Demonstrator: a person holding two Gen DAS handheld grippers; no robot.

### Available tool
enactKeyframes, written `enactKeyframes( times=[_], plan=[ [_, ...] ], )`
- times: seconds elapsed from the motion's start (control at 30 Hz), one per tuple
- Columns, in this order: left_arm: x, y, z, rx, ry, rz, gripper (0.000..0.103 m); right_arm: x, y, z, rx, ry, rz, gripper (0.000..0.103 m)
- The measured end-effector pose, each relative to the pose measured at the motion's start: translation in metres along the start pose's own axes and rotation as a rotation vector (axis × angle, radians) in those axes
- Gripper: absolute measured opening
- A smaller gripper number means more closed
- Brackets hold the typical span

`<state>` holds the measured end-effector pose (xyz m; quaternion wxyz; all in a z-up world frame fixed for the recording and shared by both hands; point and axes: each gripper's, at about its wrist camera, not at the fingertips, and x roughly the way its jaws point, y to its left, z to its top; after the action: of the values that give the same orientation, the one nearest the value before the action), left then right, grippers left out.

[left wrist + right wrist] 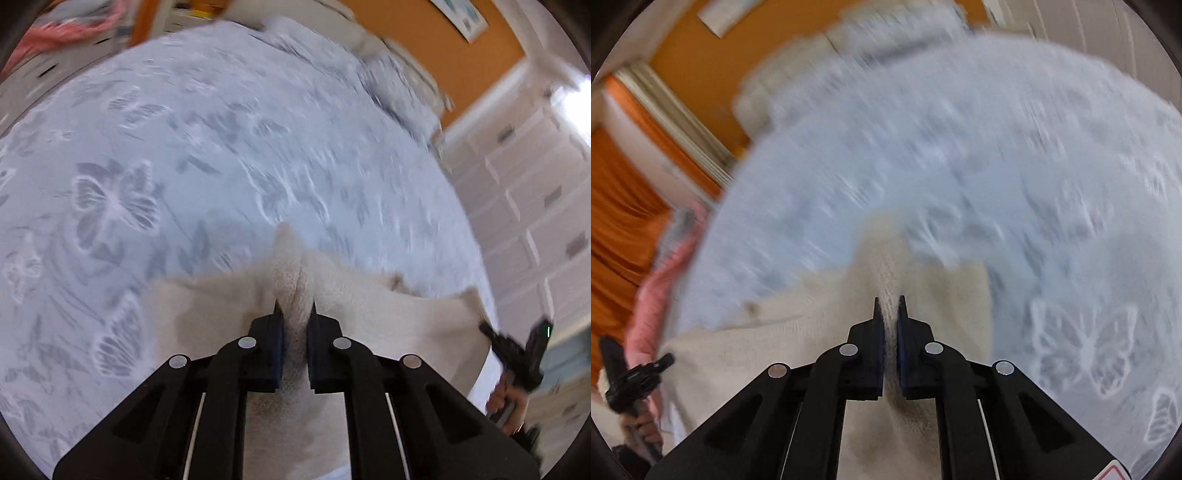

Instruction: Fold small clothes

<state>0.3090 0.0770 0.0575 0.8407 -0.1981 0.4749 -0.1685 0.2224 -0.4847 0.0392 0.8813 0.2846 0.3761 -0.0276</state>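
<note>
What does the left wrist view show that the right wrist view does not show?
Only the left wrist view shows the white cabinet doors and the left gripper closed on the cream garment. Only the right wrist view shows the orange curtain and the right gripper closed on the same garment. Both show the butterfly-patterned bedspread, the orange wall and something pink.

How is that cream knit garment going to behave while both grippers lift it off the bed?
Probably floppy: the cream garment bunches into a ridge between the left gripper fingers and sags between it and the right gripper. Its fuzzy knit likely resists slipping. It looks light, so it should drape over the bedspread.
</note>
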Motion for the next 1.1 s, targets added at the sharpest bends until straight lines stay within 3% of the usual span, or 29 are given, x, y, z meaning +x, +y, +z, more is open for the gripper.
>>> enactKeyframes(
  times=[0.03,0.1,0.2,0.23,0.27,0.33,0.37,0.4,0.43,0.57,0.63,0.7,0.73,0.77,0.8,0.83,0.97,1.1],
  plan=[
    [0.005,0.009,0.006,-0.022,-0.005,0.025,0.009,0.0,-0.001,0.007,0.004,-0.019,0.003,0.007],
    [0.036,0.026,0.008,-0.049,0.04,0.111,0.011,0.027,-0.011,0.013,0.015,0.024,-0.062,0.006],
    [0.085,0.055,-0.009,-0.145,0.205,0.193,0.017,0.085,-0.04,0.0,0.093,0.25,-0.161,0.007],
    [0.083,0.06,-0.017,-0.188,0.185,0.167,0.018,0.084,-0.044,-0.004,0.118,0.263,-0.161,0.008],
    [0.067,0.06,-0.024,-0.209,0.117,0.14,0.022,0.068,-0.042,-0.007,0.13,0.207,-0.138,0.01],
    [0.036,0.057,-0.037,-0.207,0.062,0.153,0.06,0.031,-0.036,-0.016,0.115,0.128,-0.162,0.038],
    [0.019,0.056,-0.046,-0.207,0.038,0.158,0.068,0.016,-0.034,-0.023,0.103,0.111,-0.186,0.068],
    [-0.003,0.057,-0.062,-0.206,0.001,0.145,0.079,-0.008,-0.032,-0.039,0.08,0.084,-0.208,0.077],
    [-0.014,0.059,-0.074,-0.209,-0.002,0.138,0.088,-0.023,-0.033,-0.055,0.059,0.085,-0.204,0.077],
    [-0.016,0.085,-0.127,-0.325,0.086,0.157,0.091,-0.031,-0.049,-0.121,0.133,0.227,-0.13,0.077],
    [-0.001,0.095,-0.141,-0.442,0.124,0.152,0.091,-0.017,-0.051,-0.131,0.214,0.261,-0.085,0.077],
    [0.007,0.089,-0.14,-0.477,0.075,0.161,0.093,-0.001,-0.055,-0.135,0.316,0.255,-0.01,0.071],
    [0.009,0.084,-0.137,-0.462,0.067,0.16,0.077,0.004,-0.054,-0.133,0.364,0.249,-0.008,0.065],
    [0.014,0.077,-0.132,-0.442,0.086,0.105,0.045,0.006,-0.053,-0.129,0.406,0.238,0.006,0.034],
    [0.017,0.073,-0.129,-0.438,0.128,0.085,0.026,0.005,-0.053,-0.126,0.44,0.232,0.044,0.019],
    [0.014,0.071,-0.126,-0.443,0.142,0.082,0.024,-0.004,-0.05,-0.122,0.466,0.209,0.063,0.018],
    [-0.038,0.056,-0.12,-0.345,0.111,0.027,0.019,-0.064,-0.025,-0.123,0.316,0.176,0.049,0.012],
    [-0.093,0.056,-0.165,-0.266,0.182,0.062,0.019,-0.121,-0.031,-0.166,0.265,0.233,0.007,0.011]
  ],
)
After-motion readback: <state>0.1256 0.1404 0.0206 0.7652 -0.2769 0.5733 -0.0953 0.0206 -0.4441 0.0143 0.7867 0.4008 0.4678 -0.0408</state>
